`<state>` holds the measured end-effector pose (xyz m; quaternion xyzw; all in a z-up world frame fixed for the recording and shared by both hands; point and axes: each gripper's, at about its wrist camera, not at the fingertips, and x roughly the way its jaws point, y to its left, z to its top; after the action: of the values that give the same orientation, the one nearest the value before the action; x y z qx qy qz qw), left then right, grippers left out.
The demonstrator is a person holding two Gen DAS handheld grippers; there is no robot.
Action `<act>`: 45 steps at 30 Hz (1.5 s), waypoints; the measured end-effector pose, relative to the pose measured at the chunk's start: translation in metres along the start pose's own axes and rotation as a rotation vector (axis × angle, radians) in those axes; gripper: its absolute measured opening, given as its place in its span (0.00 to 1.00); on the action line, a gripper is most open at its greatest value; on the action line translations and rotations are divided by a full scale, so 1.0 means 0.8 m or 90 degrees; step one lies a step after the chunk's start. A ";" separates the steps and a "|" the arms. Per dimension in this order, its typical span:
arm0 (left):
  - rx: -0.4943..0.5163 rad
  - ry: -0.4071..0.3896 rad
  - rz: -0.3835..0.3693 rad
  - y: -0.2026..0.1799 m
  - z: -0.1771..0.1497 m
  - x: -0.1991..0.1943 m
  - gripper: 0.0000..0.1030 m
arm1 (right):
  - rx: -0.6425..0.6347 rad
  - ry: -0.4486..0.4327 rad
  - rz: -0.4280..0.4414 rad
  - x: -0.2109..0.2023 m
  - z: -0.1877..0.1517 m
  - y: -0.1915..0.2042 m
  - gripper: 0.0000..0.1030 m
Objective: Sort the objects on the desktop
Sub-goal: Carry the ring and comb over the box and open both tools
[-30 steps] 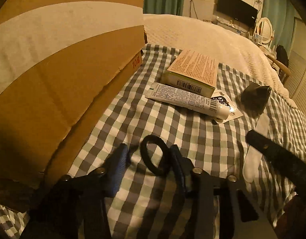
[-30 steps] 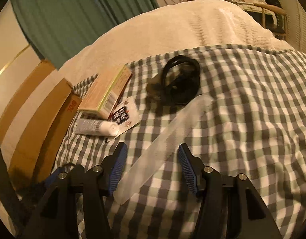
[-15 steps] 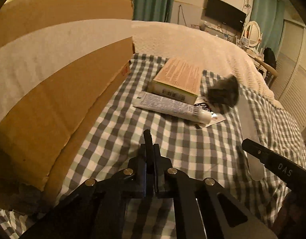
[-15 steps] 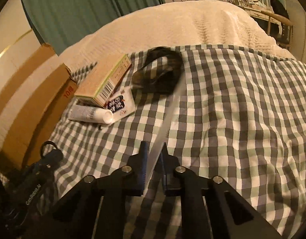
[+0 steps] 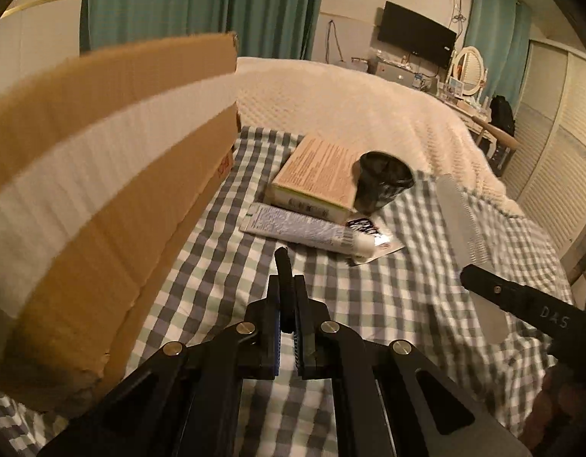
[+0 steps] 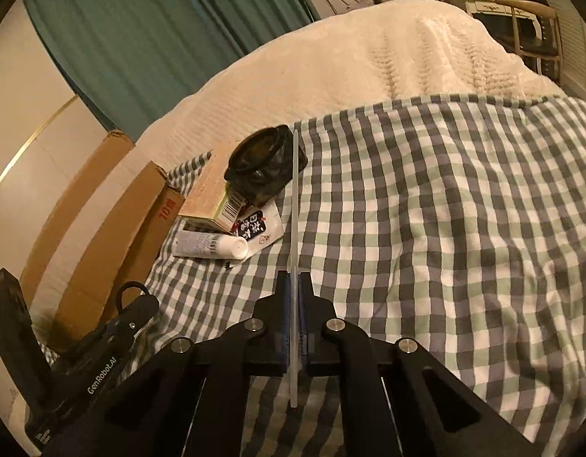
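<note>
The left hand-held gripper [image 5: 288,297] is clenched on a black ring [image 5: 283,266], which stands on edge between its 2 pads with its top poking out past the tips. In the right wrist view the ring's loop [image 6: 126,297] shows at the tip of that gripper at lower left.

The right hand-held gripper [image 6: 294,297] is clenched on a clear comb [image 6: 294,198], held edge-on so that it reads as a thin pale line running forward from the pads. In the left wrist view the comb [image 5: 458,217] shows its flat side, with blurred teeth along 1 edge, sticking up from the right gripper's black finger at right.

Both tools are over a checked cloth [image 6: 426,209] spread on a bed with a cream blanket [image 6: 369,57]. On the cloth lie a tan box [image 5: 316,175], a white tube [image 5: 304,228] just in front of it, a small printed sachet [image 5: 373,232] partly under the tube's cap end, and a dark round jar [image 5: 382,181] against the box's right end. A large carton [image 5: 102,190] with a pale tape band stands along the cloth's left side. Teal curtains [image 6: 159,26] hang behind.
</note>
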<state>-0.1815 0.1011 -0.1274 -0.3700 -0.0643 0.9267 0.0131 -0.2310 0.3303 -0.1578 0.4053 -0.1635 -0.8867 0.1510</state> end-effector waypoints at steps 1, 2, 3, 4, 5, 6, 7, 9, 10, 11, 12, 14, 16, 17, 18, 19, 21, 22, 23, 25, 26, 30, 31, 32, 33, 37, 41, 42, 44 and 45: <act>0.005 -0.002 -0.007 -0.001 0.003 -0.006 0.05 | 0.000 0.000 0.000 0.000 0.000 0.000 0.03; 0.013 -0.007 -0.010 -0.003 0.007 -0.016 0.05 | -0.003 -0.001 -0.004 -0.004 0.002 0.001 0.03; 0.015 -0.014 -0.012 -0.003 0.010 -0.023 0.05 | -0.001 -0.005 -0.004 -0.011 0.002 0.003 0.03; 0.016 -0.020 -0.025 -0.003 0.016 -0.035 0.05 | -0.008 -0.011 -0.002 -0.029 0.001 0.011 0.03; 0.015 -0.026 -0.032 -0.003 0.019 -0.043 0.05 | -0.013 -0.015 -0.012 -0.042 -0.003 0.017 0.03; 0.014 -0.034 -0.038 -0.002 0.022 -0.053 0.05 | -0.013 -0.015 -0.012 -0.042 -0.003 0.017 0.03; 0.016 -0.041 -0.043 -0.002 0.024 -0.064 0.05 | -0.016 -0.017 -0.023 -0.065 -0.010 0.030 0.03; 0.012 -0.052 -0.053 0.000 0.029 -0.081 0.05 | -0.013 -0.021 -0.026 -0.094 -0.016 0.047 0.03; 0.007 -0.058 -0.059 0.003 0.032 -0.091 0.05 | -0.015 -0.024 -0.028 -0.103 -0.017 0.053 0.03; 0.002 -0.062 -0.066 0.007 0.036 -0.102 0.05 | -0.025 -0.026 -0.031 -0.120 -0.018 0.068 0.03; -0.002 -0.067 -0.067 0.012 0.041 -0.114 0.05 | -0.025 -0.026 -0.031 -0.120 -0.018 0.068 0.03; -0.017 -0.076 -0.071 0.023 0.054 -0.134 0.05 | -0.059 -0.039 -0.037 -0.164 -0.013 0.110 0.03; -0.038 -0.089 -0.076 0.039 0.071 -0.153 0.05 | -0.080 -0.044 -0.027 -0.188 -0.005 0.144 0.03; -0.047 -0.095 -0.074 0.050 0.081 -0.164 0.05 | -0.093 -0.045 -0.020 -0.196 -0.002 0.161 0.03; -0.055 -0.097 -0.065 0.063 0.090 -0.174 0.05 | -0.105 -0.049 -0.017 -0.204 0.001 0.178 0.03; -0.060 -0.096 -0.058 0.074 0.097 -0.182 0.05 | -0.123 -0.053 -0.013 -0.211 0.005 0.202 0.03; -0.075 -0.089 -0.053 0.100 0.110 -0.192 0.05 | -0.134 -0.055 -0.008 -0.215 0.007 0.217 0.03; -0.088 -0.092 -0.048 0.113 0.116 -0.196 0.05 | -0.156 -0.057 0.008 -0.218 0.012 0.256 0.03; -0.103 -0.095 -0.045 0.127 0.119 -0.199 0.05 | -0.166 -0.054 0.018 -0.216 0.014 0.275 0.03; -0.130 -0.092 -0.045 0.161 0.126 -0.202 0.05 | -0.175 -0.049 0.027 -0.211 0.017 0.294 0.03; -0.135 -0.092 -0.040 0.173 0.126 -0.202 0.05 | -0.188 -0.035 0.052 -0.201 0.023 0.329 0.03; -0.153 -0.089 -0.019 0.221 0.128 -0.186 0.05 | -0.216 -0.024 0.060 -0.183 0.031 0.372 0.03; -0.161 -0.083 -0.022 0.235 0.131 -0.175 0.05 | -0.227 -0.021 0.055 -0.176 0.033 0.384 0.03; -0.165 -0.079 -0.024 0.244 0.132 -0.168 0.05 | -0.235 -0.015 0.054 -0.165 0.035 0.395 0.03; -0.166 -0.076 -0.023 0.251 0.133 -0.160 0.05 | -0.239 -0.006 0.057 -0.149 0.038 0.406 0.03; -0.148 -0.069 0.000 0.269 0.134 -0.128 0.05 | -0.246 0.047 0.056 -0.072 0.039 0.434 0.03; -0.156 -0.059 -0.012 0.278 0.130 -0.102 0.05 | -0.250 0.070 0.042 -0.031 0.035 0.431 0.03; -0.154 -0.054 -0.013 0.276 0.130 -0.097 0.05 | -0.246 0.075 0.038 -0.020 0.036 0.428 0.03; -0.145 -0.042 -0.015 0.271 0.130 -0.086 0.06 | -0.244 0.072 0.030 -0.008 0.046 0.423 0.03; -0.140 -0.039 -0.013 0.266 0.130 -0.084 0.06 | -0.244 0.067 0.028 -0.008 0.049 0.420 0.03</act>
<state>-0.1994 -0.1264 -0.0344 -0.3400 -0.1695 0.9248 -0.0201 -0.2118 0.0367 0.0094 0.4115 0.0075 -0.8755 0.2533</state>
